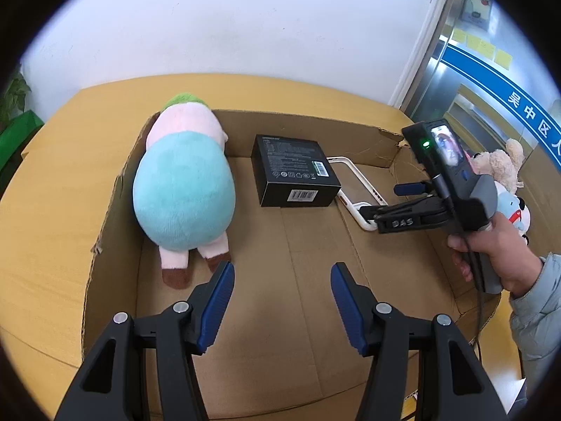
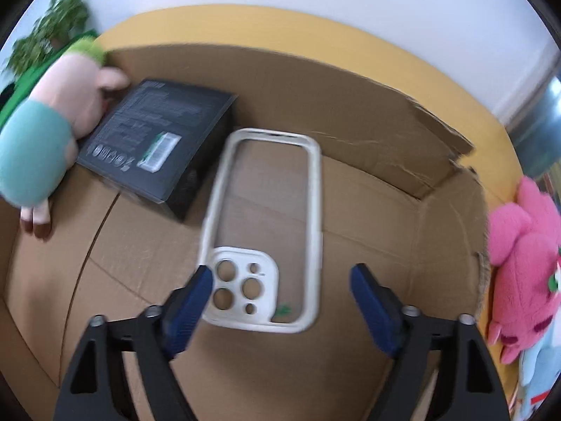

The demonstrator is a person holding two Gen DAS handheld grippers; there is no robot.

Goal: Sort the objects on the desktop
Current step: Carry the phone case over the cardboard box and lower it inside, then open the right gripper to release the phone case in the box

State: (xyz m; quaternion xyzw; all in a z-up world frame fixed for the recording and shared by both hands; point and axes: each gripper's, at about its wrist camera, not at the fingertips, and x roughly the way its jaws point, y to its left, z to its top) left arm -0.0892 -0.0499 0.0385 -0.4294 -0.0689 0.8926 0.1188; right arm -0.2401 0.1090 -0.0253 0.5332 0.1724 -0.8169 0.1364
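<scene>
An open cardboard box (image 1: 308, 122) stands on a yellow table (image 1: 52, 210). Inside it, at the left, a plush toy (image 1: 182, 189) with a teal body, pink limbs and green hair lies face down. Beside the toy sits a black carton (image 1: 294, 168), and a white phone case (image 2: 242, 266) lies flat on the box floor to its right. My left gripper (image 1: 282, 270) is open over the bare box floor near the toy's feet. My right gripper (image 2: 282, 273) is open above the camera end of the case, with its pads clear of it.
The box's far right corner (image 2: 455, 154) is torn and bent. Outside the box on the right lie a pink plush (image 2: 526, 263), a beige plush (image 1: 505, 161) and a white one (image 1: 515, 210). A green plant (image 2: 52, 31) stands at the far left. A hand (image 1: 491, 249) holds the right gripper.
</scene>
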